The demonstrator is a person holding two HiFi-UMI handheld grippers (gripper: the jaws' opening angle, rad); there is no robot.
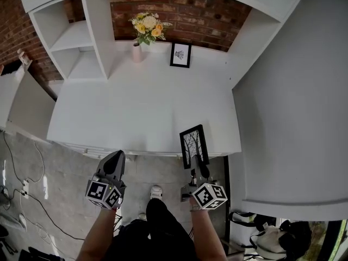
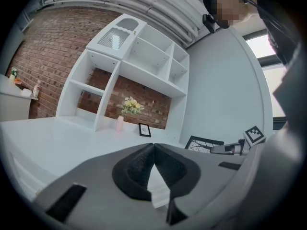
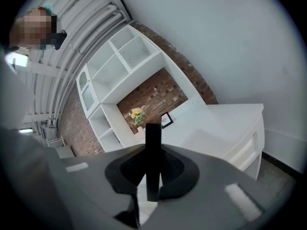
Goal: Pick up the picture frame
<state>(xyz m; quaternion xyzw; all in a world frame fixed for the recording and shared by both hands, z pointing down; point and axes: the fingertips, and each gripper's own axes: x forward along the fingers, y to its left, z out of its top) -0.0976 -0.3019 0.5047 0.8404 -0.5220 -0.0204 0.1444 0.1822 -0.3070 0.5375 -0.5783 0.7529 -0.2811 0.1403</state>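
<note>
The left tongs (image 1: 116,156) hover off the table's (image 1: 136,107) near edge, left of its middle. They are pressed together with nothing between them. At the back edge a vase of yellow flowers (image 1: 145,29) stands just left of a small framed print (image 1: 180,55) that leans against the brick wall (image 1: 179,12). Near the near right corner the right tongs (image 1: 194,161) pinch the black picture frame (image 1: 193,142) by its lower edge. It is tilted over the near edge, apparently lifted clear of the tabletop, though the head view leaves that uncertain.

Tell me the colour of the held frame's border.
Black; the frame shows best in the head view.
</note>
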